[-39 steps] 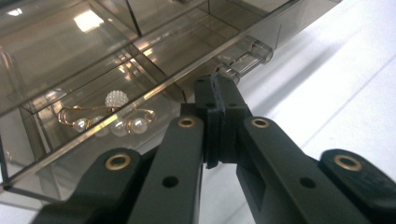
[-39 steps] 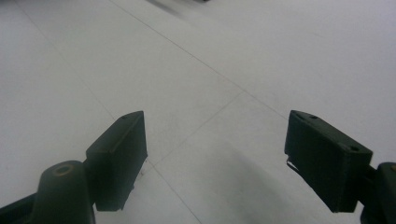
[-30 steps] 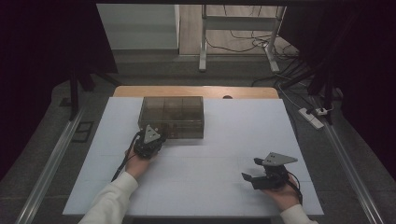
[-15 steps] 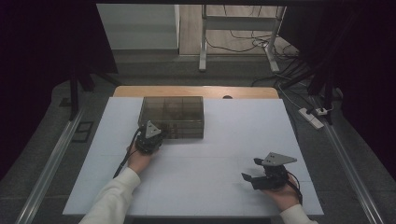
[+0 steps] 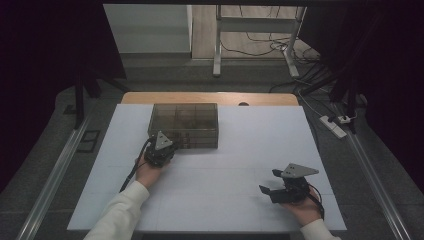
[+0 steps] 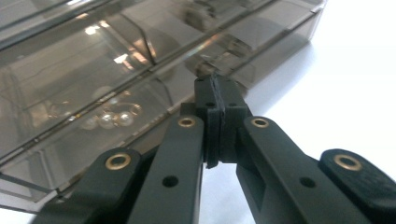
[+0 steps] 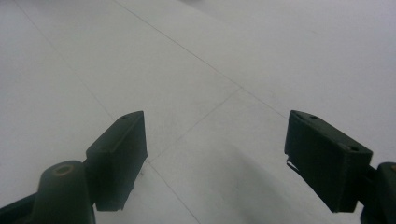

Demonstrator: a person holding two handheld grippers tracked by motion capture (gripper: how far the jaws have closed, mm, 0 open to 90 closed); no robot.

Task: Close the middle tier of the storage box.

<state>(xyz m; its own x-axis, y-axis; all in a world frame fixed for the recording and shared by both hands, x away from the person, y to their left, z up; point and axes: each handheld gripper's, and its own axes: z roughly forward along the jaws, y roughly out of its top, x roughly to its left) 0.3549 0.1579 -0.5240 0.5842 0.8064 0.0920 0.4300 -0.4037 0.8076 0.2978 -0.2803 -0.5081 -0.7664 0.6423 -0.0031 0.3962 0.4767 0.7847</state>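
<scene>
A smoky clear compartment box [image 5: 185, 120] sits closed at the back middle of the white table. My left gripper [image 5: 166, 139] is shut, its tips right at the box's front wall. In the left gripper view the black jaws [image 6: 218, 88] meet at the seam between lid and base [image 6: 93, 70]; I cannot tell if they touch the small catch there. Pearl-like beads [image 6: 109, 119] lie in a front compartment. My right gripper [image 5: 270, 182] rests low near the table's front right, open, pointing left. Between its jaws [image 7: 215, 140] there is only bare table.
The white table top [image 5: 240, 150] has faint grid lines. A wooden edge [image 5: 210, 98] runs behind it. Metal rails flank the table, and a power strip [image 5: 334, 125] with cables lies on the floor at the right. A cable trails from the left gripper along the sleeve.
</scene>
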